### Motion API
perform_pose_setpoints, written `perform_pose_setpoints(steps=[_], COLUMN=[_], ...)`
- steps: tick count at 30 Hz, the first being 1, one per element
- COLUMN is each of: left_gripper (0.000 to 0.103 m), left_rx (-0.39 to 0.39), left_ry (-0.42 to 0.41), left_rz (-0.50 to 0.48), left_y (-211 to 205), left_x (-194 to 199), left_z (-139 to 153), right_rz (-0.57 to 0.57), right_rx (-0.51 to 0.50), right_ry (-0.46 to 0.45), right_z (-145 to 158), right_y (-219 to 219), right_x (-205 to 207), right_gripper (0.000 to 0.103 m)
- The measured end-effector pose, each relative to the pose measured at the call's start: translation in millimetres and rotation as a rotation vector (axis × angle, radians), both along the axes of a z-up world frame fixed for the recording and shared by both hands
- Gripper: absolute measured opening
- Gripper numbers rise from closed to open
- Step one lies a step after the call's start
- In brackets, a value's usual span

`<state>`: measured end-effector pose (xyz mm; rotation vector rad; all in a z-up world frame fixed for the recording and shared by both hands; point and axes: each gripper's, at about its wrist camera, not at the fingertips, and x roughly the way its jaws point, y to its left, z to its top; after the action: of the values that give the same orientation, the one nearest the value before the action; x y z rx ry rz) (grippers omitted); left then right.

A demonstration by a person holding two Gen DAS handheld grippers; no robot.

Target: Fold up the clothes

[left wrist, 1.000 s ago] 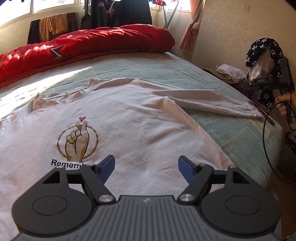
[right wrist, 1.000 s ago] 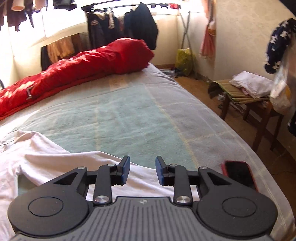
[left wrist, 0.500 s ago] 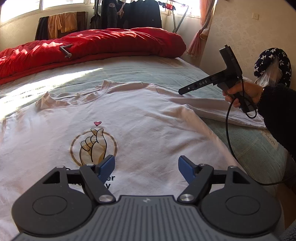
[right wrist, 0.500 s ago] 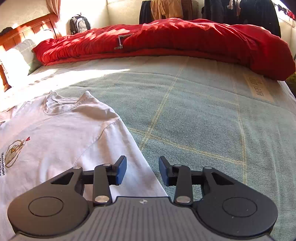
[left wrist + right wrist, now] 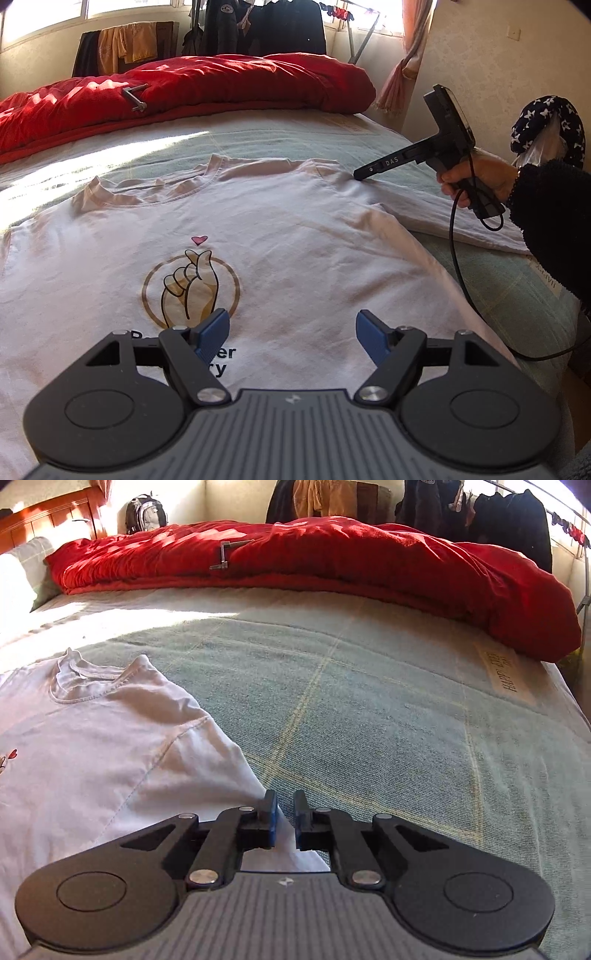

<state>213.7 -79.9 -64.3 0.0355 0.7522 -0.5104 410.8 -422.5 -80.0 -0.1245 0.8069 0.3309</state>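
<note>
From your left wrist view, the white T-shirt (image 5: 258, 229) lies flat, print up, on the bed (image 5: 498, 280), not yet folded; your left gripper (image 5: 293, 334) hangs released above its chest. From the right wrist view, your right gripper (image 5: 284, 818) is closing on the sleeve edge (image 5: 236, 768) (cloth seems between the pads, though contact is unclear). Every fold remains.

One white T-shirt (image 5: 280, 229) lies on one bed (image 5: 369, 709), with one red quilt (image 5: 207, 85) along its far side. Two tools show: the left tool (image 5: 293, 334) and the right tool (image 5: 284, 812). One backpack (image 5: 145, 514) stands in the corner.
</note>
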Motion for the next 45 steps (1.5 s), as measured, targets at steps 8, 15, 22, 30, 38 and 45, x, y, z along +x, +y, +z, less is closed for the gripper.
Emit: perform_pose_setpoints(steps=[8,15,22,30,38,45], left_gripper=[0.076,0.077,0.077,0.077,0.077,0.078], left_rx=[-0.017,0.001,-0.004,-0.036,0.006,0.016], left_ry=[-0.01,-0.003,-0.007,-0.017,-0.034,-0.022], left_rz=[0.017,0.063,0.101,0.102,0.124,0.135], left_y=[6,18,36,36,36,43], left_x=[-4,-2,-9,-29,-58,-68], left_z=[2,0,3,12,25,23], right_rz=[0.034,-0.03,-0.095,-0.008,-0.066,-0.132], right_rx=[0.123,0.048,0.122,0.374,0.38,0.295], right_ry=[0.038,0.108,0.085,0.2,0.26,0.196], right_z=[28,-5,21,57,-1,13], right_y=[17,59,47,41,58,42], right_x=[-8,28,23,-72,-116,-178], right_gripper=[0.026,0.027,0.036,0.043,0.041,0.05])
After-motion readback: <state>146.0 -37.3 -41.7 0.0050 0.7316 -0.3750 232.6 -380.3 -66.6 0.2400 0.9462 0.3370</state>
